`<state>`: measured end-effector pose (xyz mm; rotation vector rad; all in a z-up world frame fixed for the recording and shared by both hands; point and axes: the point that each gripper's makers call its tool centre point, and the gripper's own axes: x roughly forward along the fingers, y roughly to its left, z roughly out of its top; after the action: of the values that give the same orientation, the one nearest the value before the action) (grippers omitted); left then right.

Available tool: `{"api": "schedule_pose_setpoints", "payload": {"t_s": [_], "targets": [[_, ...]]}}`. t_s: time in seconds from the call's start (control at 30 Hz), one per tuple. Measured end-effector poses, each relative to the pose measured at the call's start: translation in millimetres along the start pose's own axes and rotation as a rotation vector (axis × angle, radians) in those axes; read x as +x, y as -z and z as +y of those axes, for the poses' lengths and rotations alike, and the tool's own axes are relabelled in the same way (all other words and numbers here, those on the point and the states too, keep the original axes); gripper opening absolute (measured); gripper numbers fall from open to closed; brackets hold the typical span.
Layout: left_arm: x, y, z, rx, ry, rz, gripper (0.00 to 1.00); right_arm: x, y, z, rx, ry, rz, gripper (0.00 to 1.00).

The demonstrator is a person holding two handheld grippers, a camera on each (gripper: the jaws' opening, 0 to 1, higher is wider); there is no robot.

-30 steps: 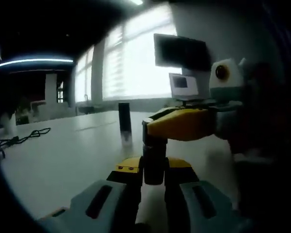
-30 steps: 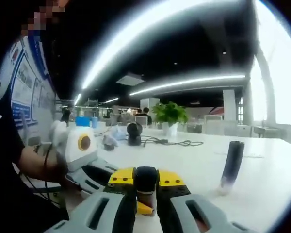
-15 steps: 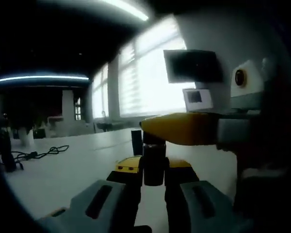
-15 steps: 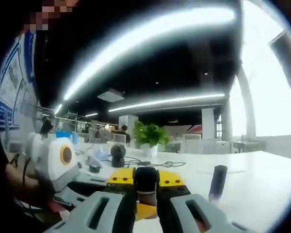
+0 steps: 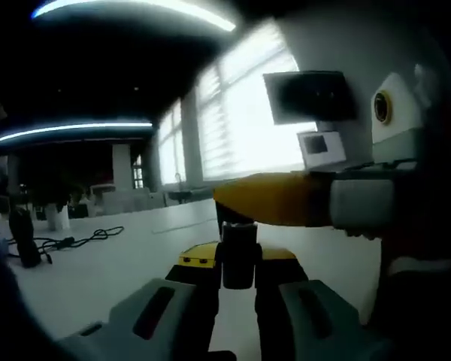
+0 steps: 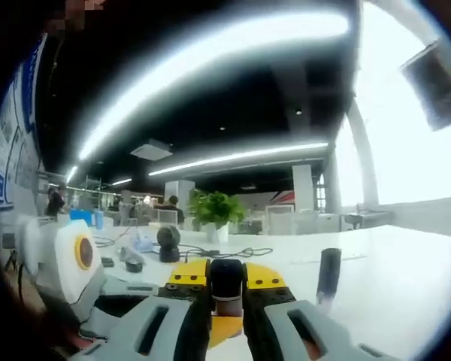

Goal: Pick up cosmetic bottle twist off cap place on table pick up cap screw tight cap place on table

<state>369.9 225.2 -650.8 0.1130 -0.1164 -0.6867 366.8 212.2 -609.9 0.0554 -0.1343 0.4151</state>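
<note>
My left gripper (image 5: 239, 257) is shut on the body of a dark cosmetic bottle (image 5: 239, 272), held upright above the white table (image 5: 98, 278). In the left gripper view my right gripper (image 5: 234, 216) reaches in from the right, yellow-jawed, and closes over the bottle's top. The right gripper view shows my right gripper (image 6: 227, 286) shut on the dark cap (image 6: 227, 277), with the left gripper's white body (image 6: 60, 259) at the left. A second dark tube (image 6: 329, 274) stands alone on the table to the right.
On the far side of the table are a potted plant (image 6: 214, 210), black cables (image 6: 233, 252) and a small round dark device (image 6: 167, 239). A monitor (image 5: 308, 94) and a small screen (image 5: 319, 147) stand by the bright windows. More cable (image 5: 83, 239) lies at the left.
Both cameras have tilted and risen, so the background and the standing tube have shifted in the pictures. Both grippers kept their hold on the bottle and its cap.
</note>
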Motion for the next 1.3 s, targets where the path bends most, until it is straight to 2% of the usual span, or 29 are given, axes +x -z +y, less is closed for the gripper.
{"api": "schedule_pose_setpoints", "payload": {"t_s": [0.1,0.17,0.2,0.27,0.33,0.37,0.4,0.5,0.53,0.57,0.67,0.7,0.8,0.93,1.13,1.3], "targets": [[0,1.1,2.1,0.008,-0.005,0.011,0.07,-3,0.8,-2,0.018,0.004,0.003,0.1],[0,1.2,0.6,-0.02,0.021,0.003,0.07,-3,2.2,-1,0.036,-0.014,0.011,0.1],[0,0.2,-0.5,-0.027,0.037,-0.006,0.07,-2,7.0,3,0.046,-0.042,0.039,0.15],[1,-0.6,-7.3,-0.051,0.102,-0.008,0.07,-1,8.9,7,0.066,-0.088,0.037,0.25],[1,-1.0,-6.6,-0.041,0.122,-0.006,0.08,-2,11.8,6,0.066,-0.114,0.049,0.24],[1,2.6,-8.7,-0.027,0.143,0.019,0.08,-4,11.2,7,0.049,-0.131,0.041,0.24],[1,3.2,-8.2,-0.032,0.145,0.018,0.08,-5,9.4,8,0.041,-0.151,0.027,0.24],[-1,8.0,-13.5,-0.069,0.197,0.032,0.08,-8,11.2,8,0.042,-0.187,0.034,0.25],[-2,8.9,-18.1,-0.107,0.235,0.033,0.08,-8,12.7,7,0.041,-0.194,0.041,0.25],[-2,9.2,-17.7,-0.118,0.239,0.034,0.08,-8,14.5,8,0.04,-0.21,0.049,0.25],[-5,9.3,-19.6,-0.13,0.283,0.034,0.08,-10,16.6,13,0.032,-0.267,0.06,0.26],[-5,11.9,-21.9,-0.119,0.303,0.051,0.08,-11,17.1,12,0.03,-0.266,0.063,0.26],[-7,12.8,-21.7,-0.114,0.32,0.049,0.08,-14,16.4,19,0.003,-0.329,0.069,0.25],[-11,11.1,-29.2,-0.162,0.4,0.046,0.08,-19,18.4,27,-0.021,-0.409,0.083,0.25],[-17,10.1,-29.8,-0.211,0.486,0.054,0.08,-26,16.5,32,0.011,-0.5,0.08,0.25],[-22,10.2,-32.8,-0.208,0.538,0.051,0.08,-31,15.1,34,0.02,-0.579,0.096,0.22]]}}
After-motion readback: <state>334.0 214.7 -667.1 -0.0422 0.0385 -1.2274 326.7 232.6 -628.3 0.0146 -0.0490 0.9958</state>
